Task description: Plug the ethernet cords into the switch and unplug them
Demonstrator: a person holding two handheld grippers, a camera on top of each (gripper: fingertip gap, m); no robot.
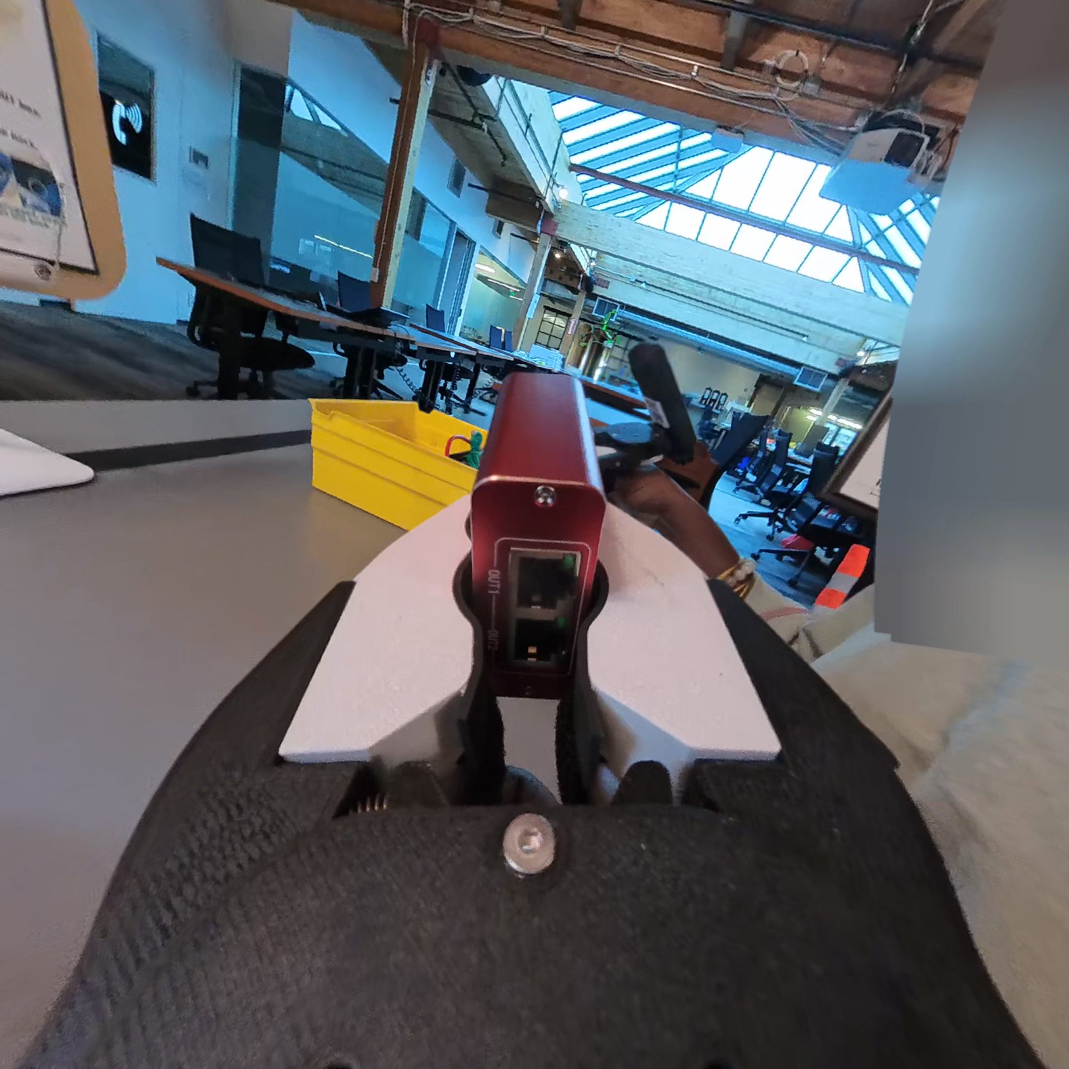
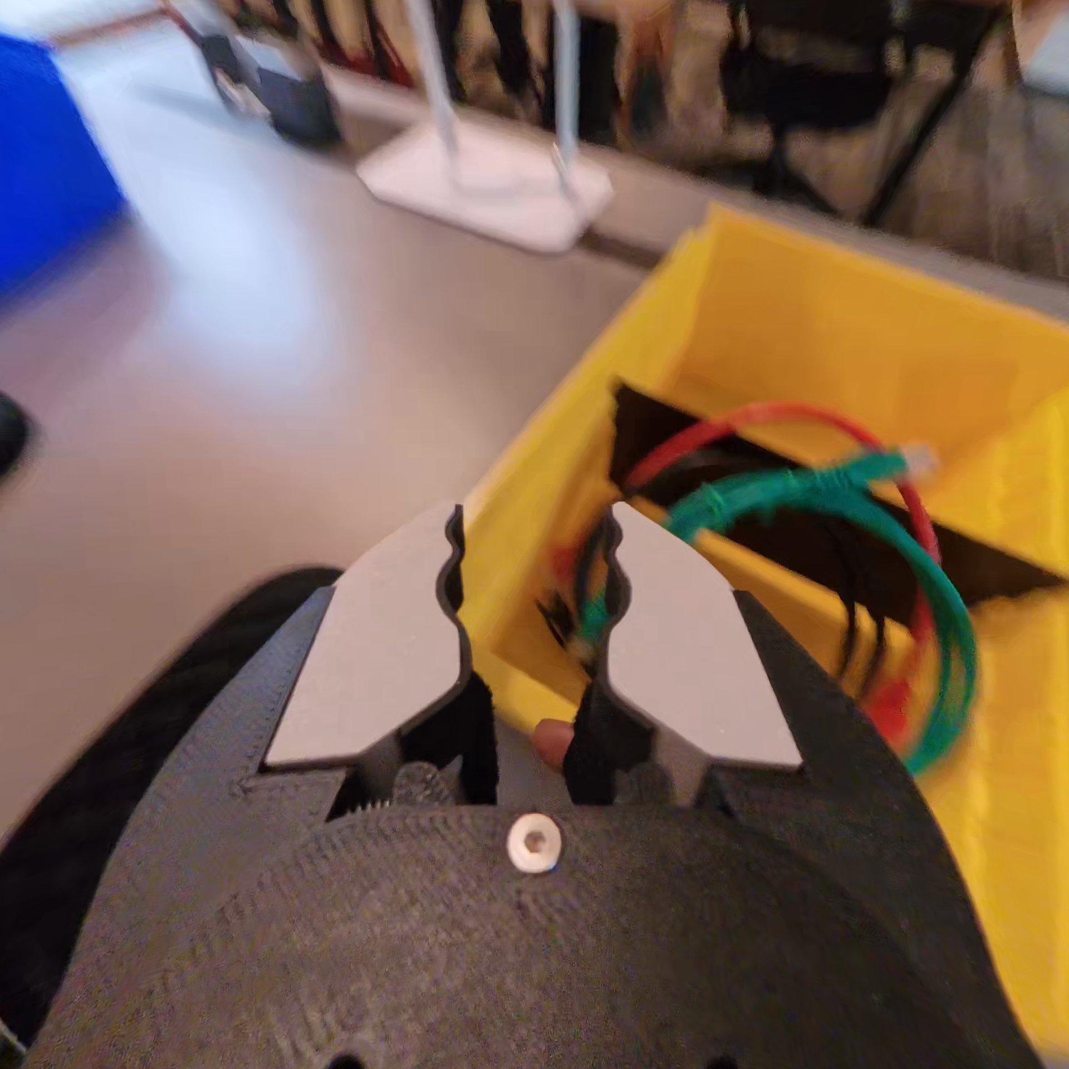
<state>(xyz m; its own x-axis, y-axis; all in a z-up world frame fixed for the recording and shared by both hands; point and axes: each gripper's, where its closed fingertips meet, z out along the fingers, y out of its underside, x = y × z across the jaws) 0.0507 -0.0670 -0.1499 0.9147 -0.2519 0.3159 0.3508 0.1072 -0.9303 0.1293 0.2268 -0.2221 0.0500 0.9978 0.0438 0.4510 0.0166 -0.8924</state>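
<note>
In the left wrist view my left gripper [image 1: 535,578] is clamped on the red switch [image 1: 541,520], which stands at the centre of the frame between the two white fingers [image 1: 399,648]. Its end face with two stacked ports looks back at the camera, and both ports are empty. Behind it, just left of centre, the yellow bin [image 1: 382,463] sits on the grey table [image 1: 173,578], with a bit of red and green cord poking over its rim. To the right of the switch I see a person's hand [image 1: 653,491] holding the other gripper's black handle.

In the right wrist view, which is blurred, my right gripper [image 2: 535,520] is released, its jaws apart with nothing between them, hovering over the near left corner of the yellow bin [image 2: 810,324]. Inside the bin, right of centre, lie a looped green ethernet cord [image 2: 902,538] and a red ethernet cord [image 2: 781,413], the green connector resting near a black divider [image 2: 648,422]. A white stand base [image 2: 491,179] sits at the upper middle of the table [image 2: 231,347].
</note>
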